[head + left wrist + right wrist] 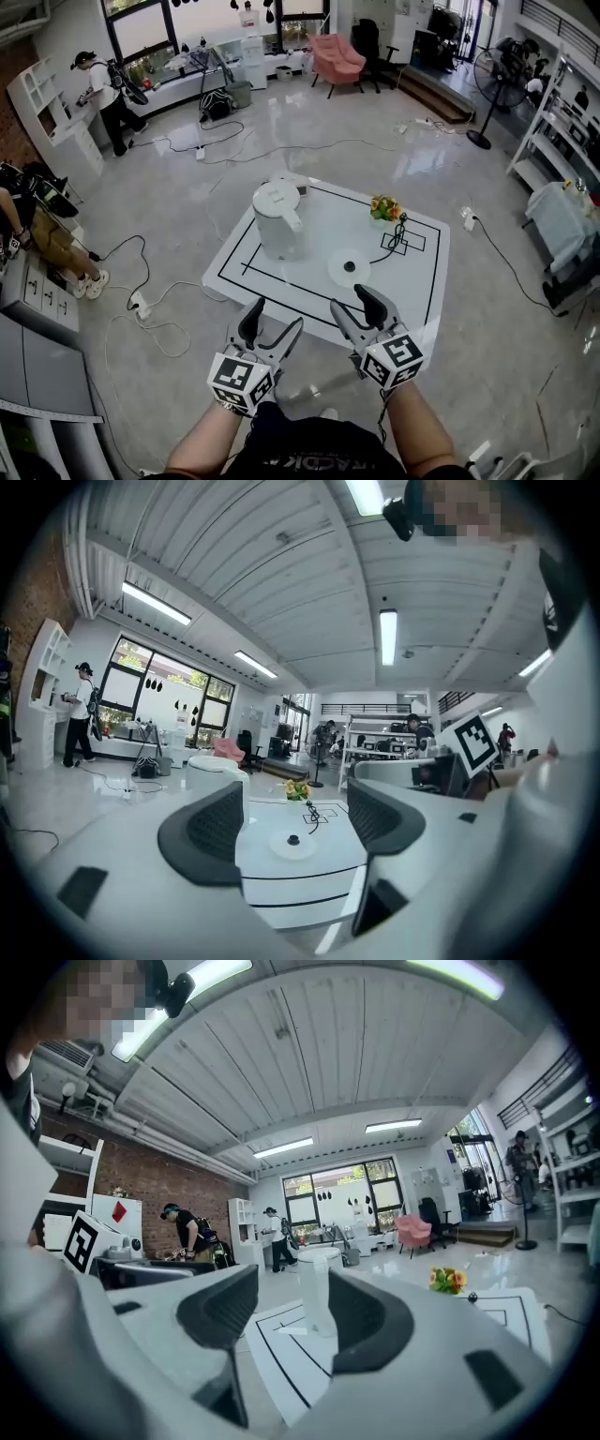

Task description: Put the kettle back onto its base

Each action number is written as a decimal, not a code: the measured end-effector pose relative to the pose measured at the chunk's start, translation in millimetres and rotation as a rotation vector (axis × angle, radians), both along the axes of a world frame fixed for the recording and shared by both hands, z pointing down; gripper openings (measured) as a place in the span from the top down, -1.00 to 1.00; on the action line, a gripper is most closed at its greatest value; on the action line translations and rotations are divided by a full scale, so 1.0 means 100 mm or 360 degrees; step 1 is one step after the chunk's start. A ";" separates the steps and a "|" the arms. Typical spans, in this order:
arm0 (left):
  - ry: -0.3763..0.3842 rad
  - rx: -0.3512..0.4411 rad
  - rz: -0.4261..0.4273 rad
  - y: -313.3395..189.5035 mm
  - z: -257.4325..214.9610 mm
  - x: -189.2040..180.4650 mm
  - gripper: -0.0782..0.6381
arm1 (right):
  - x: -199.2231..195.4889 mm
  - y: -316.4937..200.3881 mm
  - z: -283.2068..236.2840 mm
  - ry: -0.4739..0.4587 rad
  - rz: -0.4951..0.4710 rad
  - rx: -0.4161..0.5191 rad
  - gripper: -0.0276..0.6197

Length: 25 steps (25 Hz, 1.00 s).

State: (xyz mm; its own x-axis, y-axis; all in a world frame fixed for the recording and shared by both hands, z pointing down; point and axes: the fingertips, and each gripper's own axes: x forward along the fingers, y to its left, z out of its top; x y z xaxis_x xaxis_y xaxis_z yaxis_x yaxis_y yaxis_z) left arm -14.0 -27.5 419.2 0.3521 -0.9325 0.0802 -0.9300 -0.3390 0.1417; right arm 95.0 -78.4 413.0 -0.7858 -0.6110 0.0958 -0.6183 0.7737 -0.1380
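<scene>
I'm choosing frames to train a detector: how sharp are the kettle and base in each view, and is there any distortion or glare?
Head view: kettle and base sharp, evenly lit; room edges bow from the wide lens. Left gripper view: base sharp, near foreground blurred, corners dark and rounded. Right gripper view: kettle readable, ceiling light blown out.

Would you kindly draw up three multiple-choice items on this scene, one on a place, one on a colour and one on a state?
1. Where does the kettle stand?
A) on its base
B) on the table, beside the base
C) on the floor

2. What colour is the base?
A) white
B) red
C) black

3. How is the left claw?
A) shut on the kettle
B) shut and empty
C) open and empty

Answers:
1 B: the kettle sits on the table, apart from the round base.
2 A: the disc is white with a small dark centre.
3 C: the left gripper view shows its jaws apart with nothing between them.
</scene>
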 end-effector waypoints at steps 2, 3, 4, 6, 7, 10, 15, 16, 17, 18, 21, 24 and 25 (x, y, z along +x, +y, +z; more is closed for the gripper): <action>0.0010 -0.0004 0.0030 -0.12 0.00 -0.14 -0.16 | -0.14 -0.11 0.00 0.0017 0.0030 -0.0007 0.24; 0.0014 -0.0006 0.0044 -0.18 0.00 -0.21 -0.16 | -0.20 -0.17 0.00 0.0026 0.0044 -0.0010 0.23; 0.0016 -0.0007 0.0056 -0.24 0.01 -0.28 -0.16 | -0.27 -0.23 0.01 0.0033 0.0057 -0.0013 0.23; 0.0015 -0.0011 0.0081 -0.36 0.02 -0.43 -0.16 | -0.41 -0.37 0.03 0.0035 0.0088 -0.0023 0.23; 0.0016 -0.0015 0.0093 -0.42 0.03 -0.50 -0.16 | -0.47 -0.43 0.03 0.0032 0.0105 -0.0030 0.23; 0.0022 -0.0029 0.0127 -0.58 0.05 -0.71 -0.16 | -0.65 -0.62 0.06 0.0022 0.0158 -0.0049 0.23; 0.0018 -0.0050 0.0207 -0.83 0.13 -0.93 -0.16 | -0.87 -0.89 0.15 0.0030 0.0236 -0.0069 0.23; 0.0018 -0.0054 0.0226 -0.87 0.14 -0.96 -0.16 | -0.90 -0.93 0.18 0.0036 0.0251 -0.0072 0.23; 0.0017 -0.0057 0.0247 -0.91 0.15 -0.99 -0.16 | -0.94 -0.97 0.20 0.0044 0.0265 -0.0076 0.22; 0.0017 -0.0060 0.0269 -0.95 0.16 -1.01 -0.16 | -0.98 -1.00 0.21 0.0052 0.0280 -0.0082 0.21; 0.0017 -0.0065 0.0342 -1.04 0.16 -1.08 -0.16 | -1.08 -1.09 0.27 0.0074 0.0330 -0.0101 0.20; 0.0021 -0.0063 0.0404 -1.11 0.17 -1.15 -0.16 | -1.16 -1.17 0.33 0.0093 0.0377 -0.0115 0.20; 0.0022 -0.0062 0.0421 -1.13 0.18 -1.17 -0.16 | -1.19 -1.19 0.34 0.0101 0.0390 -0.0118 0.20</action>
State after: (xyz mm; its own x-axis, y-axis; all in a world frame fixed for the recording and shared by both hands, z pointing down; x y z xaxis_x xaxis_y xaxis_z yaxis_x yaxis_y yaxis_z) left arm -130.9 -140.2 436.8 0.5846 -0.8041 0.1077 -0.8076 -0.5642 0.1718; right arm -23.6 -197.5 447.5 -0.6061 -0.7719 0.1916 -0.7954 0.5889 -0.1437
